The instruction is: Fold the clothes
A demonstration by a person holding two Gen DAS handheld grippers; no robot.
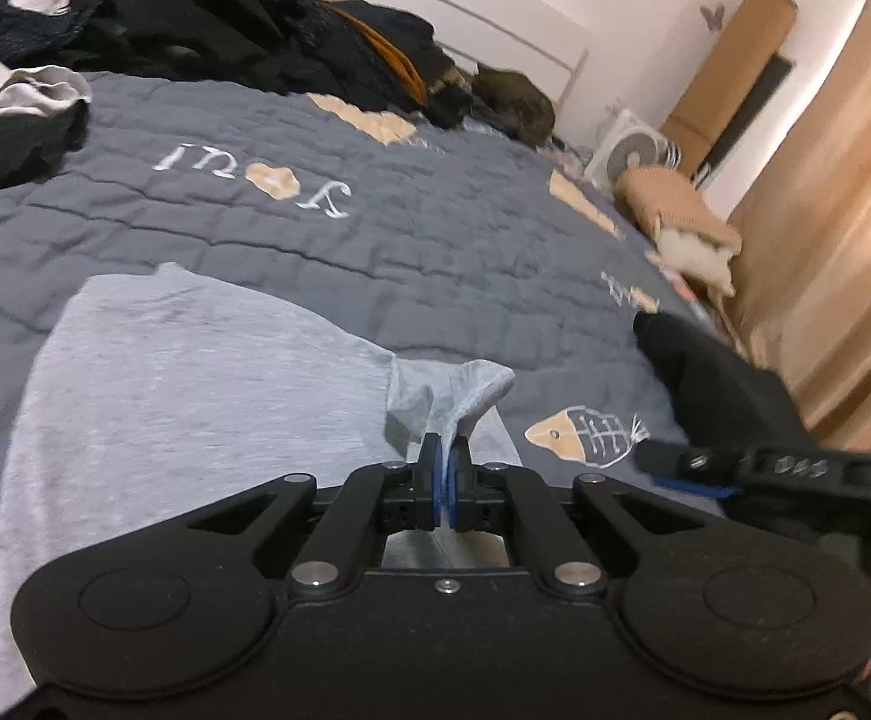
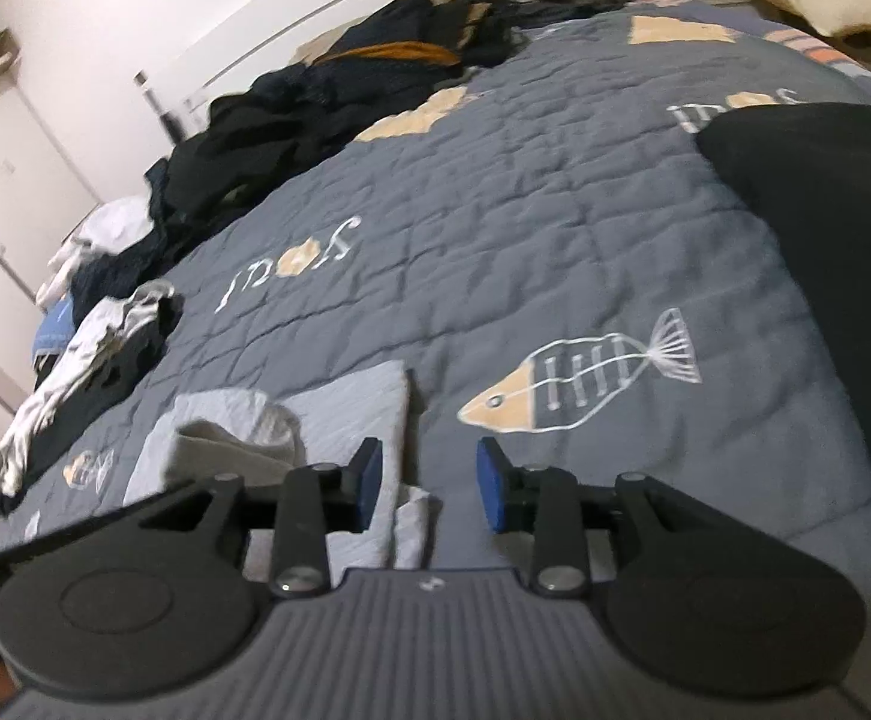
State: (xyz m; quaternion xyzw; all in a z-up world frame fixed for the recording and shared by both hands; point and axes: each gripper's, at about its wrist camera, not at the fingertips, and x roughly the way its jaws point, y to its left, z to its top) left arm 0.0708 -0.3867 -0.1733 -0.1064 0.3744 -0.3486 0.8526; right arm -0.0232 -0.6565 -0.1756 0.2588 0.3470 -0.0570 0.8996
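Two tongs: my left tongs (image 1: 445,468) pinch the grey shirt (image 1: 183,384) on the bed (image 1: 327,264); right tongs (image 2: 429,483) gape, empty.
Risk: thin pinch slips, shirt bunches.

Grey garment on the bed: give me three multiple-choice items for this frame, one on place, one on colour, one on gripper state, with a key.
1. Where is the pile of dark clothes?
A. At the far side of the bed
B. On the floor
C. Between the right jaws

2. What colour is the quilt?
A. Red
B. Slate grey-blue
C. Green

3. How is the left gripper?
A. Wide open
B. Out of view
C. Shut on the grey garment

Key: 1 A, it lies along the headboard side. 2 B, grey-blue with fish prints. 3 C, cloth is pinched between the blue pads.
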